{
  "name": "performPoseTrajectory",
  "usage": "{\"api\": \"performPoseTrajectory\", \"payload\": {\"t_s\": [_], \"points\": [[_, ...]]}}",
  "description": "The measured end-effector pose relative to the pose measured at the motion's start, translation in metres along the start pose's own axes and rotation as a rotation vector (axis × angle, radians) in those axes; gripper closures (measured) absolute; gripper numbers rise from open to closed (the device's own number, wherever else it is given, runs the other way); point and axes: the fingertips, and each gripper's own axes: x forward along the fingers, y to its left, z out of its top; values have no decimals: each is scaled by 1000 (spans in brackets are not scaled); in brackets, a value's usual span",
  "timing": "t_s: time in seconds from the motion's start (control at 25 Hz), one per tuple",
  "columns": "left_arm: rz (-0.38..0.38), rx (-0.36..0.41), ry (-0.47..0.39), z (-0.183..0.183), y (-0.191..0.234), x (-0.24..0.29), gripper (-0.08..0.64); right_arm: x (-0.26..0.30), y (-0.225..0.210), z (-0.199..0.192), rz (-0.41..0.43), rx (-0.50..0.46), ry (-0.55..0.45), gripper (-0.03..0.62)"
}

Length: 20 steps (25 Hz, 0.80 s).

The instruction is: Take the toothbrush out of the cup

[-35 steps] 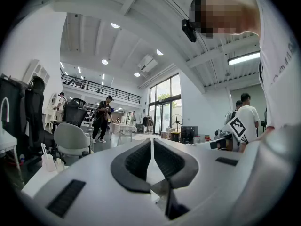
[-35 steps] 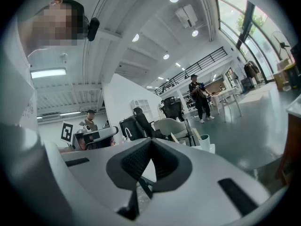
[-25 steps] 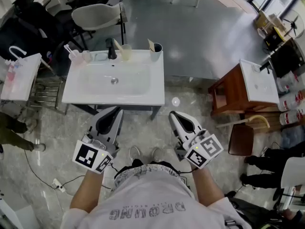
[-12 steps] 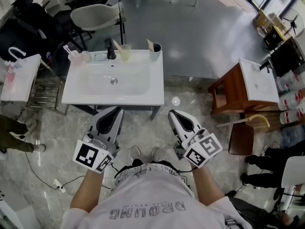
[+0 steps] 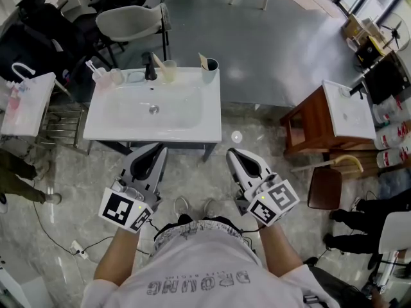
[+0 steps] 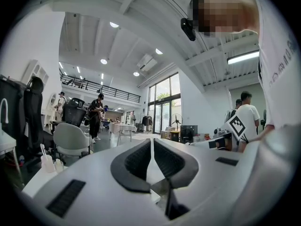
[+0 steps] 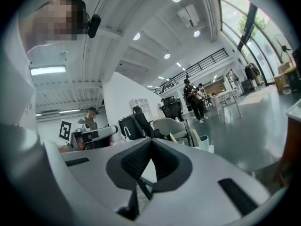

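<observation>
The toothbrush [image 5: 203, 61] leans in the cup [image 5: 210, 70] at the back right corner of the white sink [image 5: 192, 126] (other cups [image 5: 169, 70] line the same edge). The left gripper [image 5: 148, 150] and right gripper [image 5: 239, 155] are clenched on nothing, well short of the sink.

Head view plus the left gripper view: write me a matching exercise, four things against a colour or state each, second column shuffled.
Column one:
1. rightmost cup
2. faucet
3. left gripper
4. wooden cabinet

Column two:
A. jaws together, nothing between them
B. black
C. has a toothbrush standing in it
D. carries a second white basin

Pairs: 1-C, 2-B, 3-A, 4-D
</observation>
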Motion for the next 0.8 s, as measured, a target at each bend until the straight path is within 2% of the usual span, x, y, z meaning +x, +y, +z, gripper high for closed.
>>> {"api": "performPoseTrajectory", "payload": {"t_s": [0.8], "points": [[-3,-1,6,-1,1,0,523,1,3,2,7,0,-6,584]]}}
